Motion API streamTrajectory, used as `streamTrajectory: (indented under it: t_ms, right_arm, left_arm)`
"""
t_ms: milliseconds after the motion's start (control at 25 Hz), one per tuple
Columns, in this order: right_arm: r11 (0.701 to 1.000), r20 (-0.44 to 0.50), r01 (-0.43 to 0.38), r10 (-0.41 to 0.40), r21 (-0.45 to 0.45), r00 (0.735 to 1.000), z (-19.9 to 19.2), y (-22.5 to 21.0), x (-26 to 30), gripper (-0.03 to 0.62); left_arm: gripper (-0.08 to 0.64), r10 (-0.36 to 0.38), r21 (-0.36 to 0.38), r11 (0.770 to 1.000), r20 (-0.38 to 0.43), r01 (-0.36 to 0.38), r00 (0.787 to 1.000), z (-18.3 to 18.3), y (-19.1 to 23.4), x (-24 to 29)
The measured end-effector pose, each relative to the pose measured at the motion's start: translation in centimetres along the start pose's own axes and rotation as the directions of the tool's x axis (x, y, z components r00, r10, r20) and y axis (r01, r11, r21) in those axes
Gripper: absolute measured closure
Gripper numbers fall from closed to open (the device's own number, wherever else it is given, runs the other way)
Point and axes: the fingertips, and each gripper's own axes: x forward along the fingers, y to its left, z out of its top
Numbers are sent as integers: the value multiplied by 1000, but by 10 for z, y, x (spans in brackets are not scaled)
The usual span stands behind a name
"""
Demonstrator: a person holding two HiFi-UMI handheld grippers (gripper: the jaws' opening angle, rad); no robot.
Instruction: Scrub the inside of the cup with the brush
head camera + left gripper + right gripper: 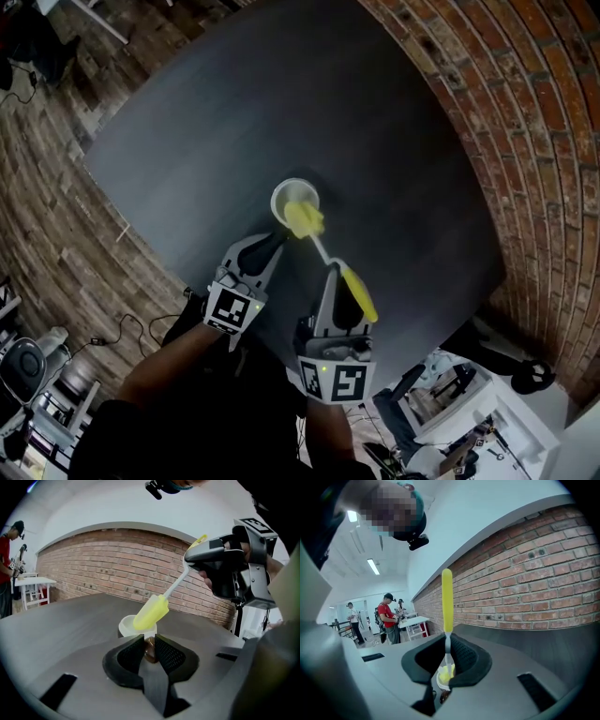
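White cup (pixel 292 195) upright on the dark table (pixel 216 112), near its middle. Right gripper (pixel 336 277): jaws clamped on the thin stem of the brush (pixel 323 248); its yellow head sits at the cup's mouth (how deep it reaches, cannot tell). Left gripper (pixel 270 242): jaws narrowly apart, gripping nothing, tips just short of the cup's near side.

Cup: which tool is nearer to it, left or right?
Left. The left tool is just short of the cup on its near side; the right tool is farther back, holding the brush, whose head is at the cup's rim.
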Motion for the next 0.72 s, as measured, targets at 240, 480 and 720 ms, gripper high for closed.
streamTrajectory:
  t_ms: [240, 480, 720]
  right_arm:
    - [1000, -25, 11, -11, -1, 1000, -14, -1, 18, 543]
    - [1000, -37, 10, -11, -11, 999, -23, 2, 32, 543]
    - [1000, -53, 3, -4, -23, 999, -31, 7, 43, 543]
  left_arm:
    - [413, -20, -3, 1000, -48, 20, 999, -12, 3, 14]
    - [397, -46, -7, 999, -108, 46, 993, -33, -3, 29]
    - [421, -59, -10, 998, -116, 58, 992, -37, -3, 32]
